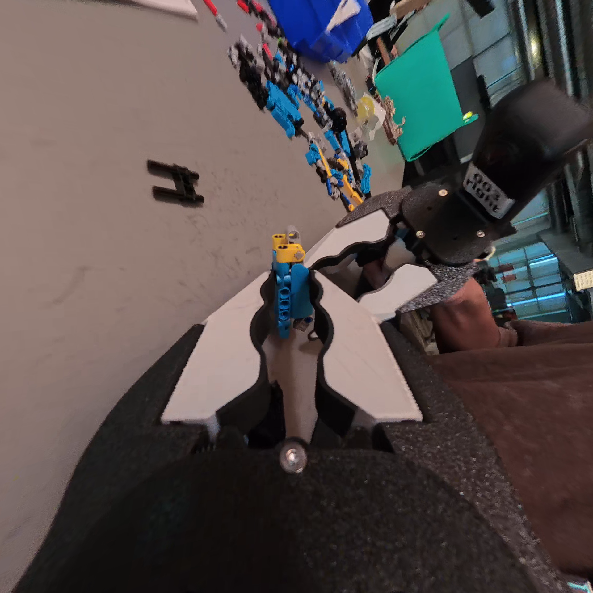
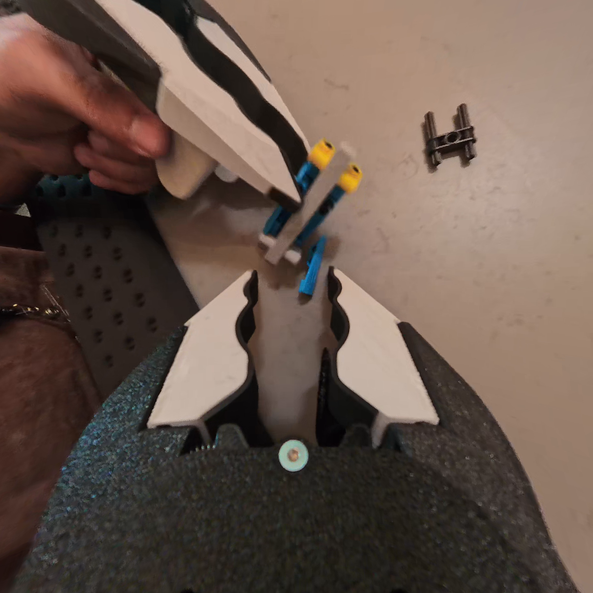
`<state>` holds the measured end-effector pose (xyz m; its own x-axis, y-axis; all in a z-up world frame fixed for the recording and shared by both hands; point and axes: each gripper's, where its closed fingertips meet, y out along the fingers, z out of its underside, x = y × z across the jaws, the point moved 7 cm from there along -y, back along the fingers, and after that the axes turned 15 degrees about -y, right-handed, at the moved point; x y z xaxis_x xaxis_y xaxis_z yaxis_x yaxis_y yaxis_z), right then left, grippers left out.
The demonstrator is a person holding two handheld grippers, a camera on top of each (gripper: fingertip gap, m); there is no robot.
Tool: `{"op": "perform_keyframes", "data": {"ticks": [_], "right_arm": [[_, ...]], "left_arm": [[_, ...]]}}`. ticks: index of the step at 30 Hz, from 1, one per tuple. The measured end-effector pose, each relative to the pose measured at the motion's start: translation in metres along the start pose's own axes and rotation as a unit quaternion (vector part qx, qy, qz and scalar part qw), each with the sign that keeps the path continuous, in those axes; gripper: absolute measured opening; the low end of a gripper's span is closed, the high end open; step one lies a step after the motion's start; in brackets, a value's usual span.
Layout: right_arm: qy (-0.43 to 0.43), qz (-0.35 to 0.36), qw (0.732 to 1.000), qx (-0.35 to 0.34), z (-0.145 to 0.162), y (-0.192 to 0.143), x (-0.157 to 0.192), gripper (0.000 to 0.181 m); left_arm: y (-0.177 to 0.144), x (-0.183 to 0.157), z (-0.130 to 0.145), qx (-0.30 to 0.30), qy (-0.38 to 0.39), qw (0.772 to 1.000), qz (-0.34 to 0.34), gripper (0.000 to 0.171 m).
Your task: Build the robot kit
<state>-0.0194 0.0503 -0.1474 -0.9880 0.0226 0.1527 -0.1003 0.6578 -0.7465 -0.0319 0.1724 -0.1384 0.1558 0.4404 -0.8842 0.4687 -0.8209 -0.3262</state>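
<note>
My left gripper (image 1: 291,279) is shut on a small brick assembly (image 1: 290,288) of blue beams with yellow ends and a grey piece, held just above the beige table (image 1: 96,256). The right wrist view shows that gripper (image 2: 301,176) coming in from the upper left with the assembly (image 2: 321,205). My right gripper (image 2: 292,272) is open, its tips just short of the assembly. A small blue piece (image 2: 313,266) lies close to its right fingertip; I cannot tell if it is attached. The right gripper (image 1: 346,272) also shows beside the left one.
A black H-shaped piece (image 2: 449,139) lies alone on the table, also in the left wrist view (image 1: 175,183). A pile of blue, black and yellow bricks (image 1: 288,96), a blue bin (image 1: 321,29) and a green sheet (image 1: 420,96) are farther back. A hand (image 2: 80,106) holds the left gripper. Left tips to right tips: about 5 cm.
</note>
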Motion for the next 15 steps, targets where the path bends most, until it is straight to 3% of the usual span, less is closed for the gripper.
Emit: {"op": "perform_keyframes", "data": {"ticks": [1, 7, 12, 15], "right_arm": [[-0.001, 0.007, 1.000, 0.001, -0.001, -0.003, -0.002, 0.042], [-0.017, 0.060, 0.997, 0.035, -0.011, -0.004, -0.004, 0.022], [-0.084, 0.052, 0.993, 0.069, -0.014, -0.002, 0.001, 0.018], [-0.174, 0.037, 0.980, 0.085, -0.017, -0.002, 0.005, 0.018]], "left_arm": [[-0.007, -0.002, -0.004, -0.018, 0.008, 1.000, 0.009, 0.020], [-0.056, -0.015, -0.015, -0.144, 0.078, 0.985, 0.060, 0.020], [-0.066, -0.017, -0.006, -0.179, 0.116, 0.973, 0.086, 0.020], [-0.067, -0.020, -0.006, -0.180, 0.133, 0.970, 0.090, 0.020]]}}
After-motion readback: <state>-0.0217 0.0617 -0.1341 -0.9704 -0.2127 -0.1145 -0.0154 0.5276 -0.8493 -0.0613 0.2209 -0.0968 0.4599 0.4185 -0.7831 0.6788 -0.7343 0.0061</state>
